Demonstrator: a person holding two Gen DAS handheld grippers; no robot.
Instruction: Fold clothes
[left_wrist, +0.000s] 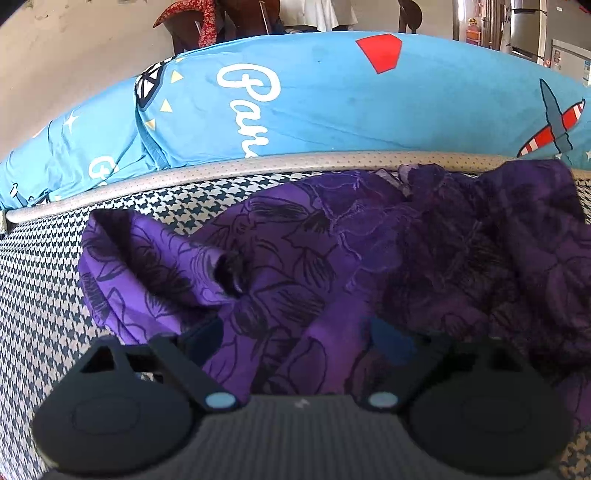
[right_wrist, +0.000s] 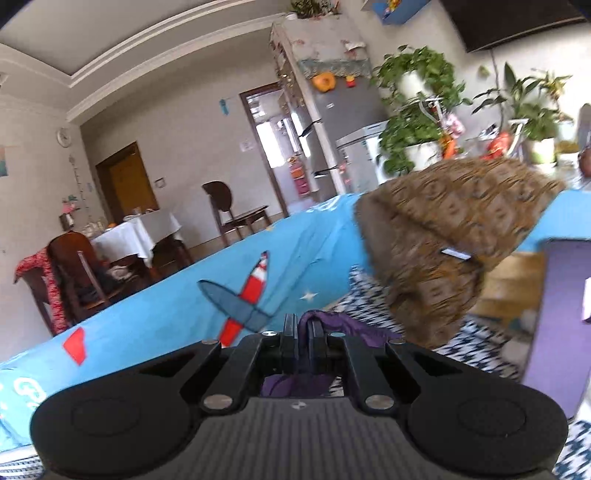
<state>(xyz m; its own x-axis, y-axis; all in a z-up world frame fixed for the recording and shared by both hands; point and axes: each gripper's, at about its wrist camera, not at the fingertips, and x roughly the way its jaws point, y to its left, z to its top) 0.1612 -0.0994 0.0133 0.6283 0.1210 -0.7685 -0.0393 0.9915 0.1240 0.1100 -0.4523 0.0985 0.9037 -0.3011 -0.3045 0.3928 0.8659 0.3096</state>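
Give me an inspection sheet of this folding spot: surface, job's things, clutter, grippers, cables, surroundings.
Surface: houndstooth cushion with a grey piped edge, backed by a blue printed cover.
Job's things: purple floral garment, crumpled on the cushion.
Clutter: brown patterned cloth draped at the right; purple box beside it.
Grippers: left gripper open, fingers spread over the garment; right gripper shut on a fold of the purple floral garment.
Cables: nothing seen.
Surroundings: dining table with white cloth, wooden chairs, fridge, potted plants.
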